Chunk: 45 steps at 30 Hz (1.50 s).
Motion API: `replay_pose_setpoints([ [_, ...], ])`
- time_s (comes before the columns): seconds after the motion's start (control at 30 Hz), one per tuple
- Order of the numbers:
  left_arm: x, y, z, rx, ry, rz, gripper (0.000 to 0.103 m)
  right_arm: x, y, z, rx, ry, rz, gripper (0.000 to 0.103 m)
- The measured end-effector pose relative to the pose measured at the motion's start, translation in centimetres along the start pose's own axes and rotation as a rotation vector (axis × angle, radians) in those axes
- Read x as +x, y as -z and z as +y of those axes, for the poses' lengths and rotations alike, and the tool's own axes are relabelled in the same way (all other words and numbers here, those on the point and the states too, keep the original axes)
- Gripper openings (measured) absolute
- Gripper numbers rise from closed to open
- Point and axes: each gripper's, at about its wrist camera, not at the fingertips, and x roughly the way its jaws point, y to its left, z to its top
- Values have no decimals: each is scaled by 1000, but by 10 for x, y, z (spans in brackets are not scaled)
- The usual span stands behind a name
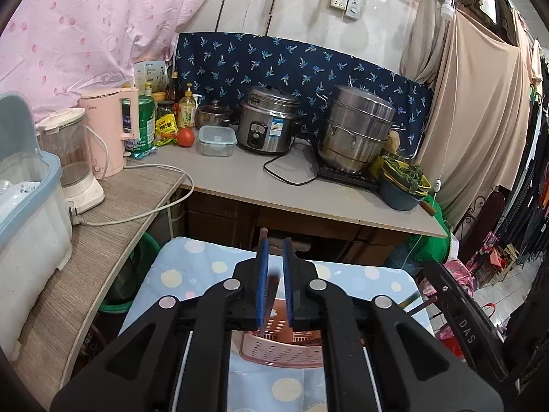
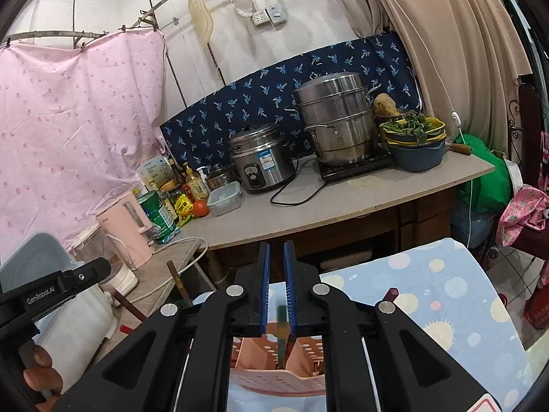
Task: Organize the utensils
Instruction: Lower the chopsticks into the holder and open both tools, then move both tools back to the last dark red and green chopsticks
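Left wrist view: I had left gripper (image 1: 274, 267) at frame centre, pads nearly together, clamped on dark brown chopstick (image 1: 263, 257) standing upright between them. Pink perforated utensil basket (image 1: 281, 350) sat directly below at bottom centre, on dotted blue cloth (image 1: 192, 274).

Right wrist view: right gripper (image 2: 276, 274) pinched greenish stick (image 2: 282, 333), blurred, lower end inside basket (image 2: 274, 382) compartment. Brown chopsticks (image 2: 178, 283) showed lower left.

Judgement: sorting partway; both held pieces unreleased, more utensils probably left.
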Motion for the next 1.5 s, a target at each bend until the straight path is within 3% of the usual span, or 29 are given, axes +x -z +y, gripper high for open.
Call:
replay_pose_setpoints([
  [0.07,0,1,0,-4,1,5,19,-3,0,0,-2,1,-6,19],
  [0.17,-4,4,1,-7,-2,2,31,-11,0,0,-2,-3,-11,22],
  [0.4,-18,13,1,-6,7,27,37,-30,10,3,-3,-17,5,22],
  [0.53,-28,24,2,0,12,49,46,-42,26,5,-2,-27,29,23],
  [0.7,-37,49,6,9,25,105,47,-60,57,3,-5,-33,76,25],
  [1.5,-73,204,31,89,-51,302,47,-133,222,-7,-115,23,363,25],
])
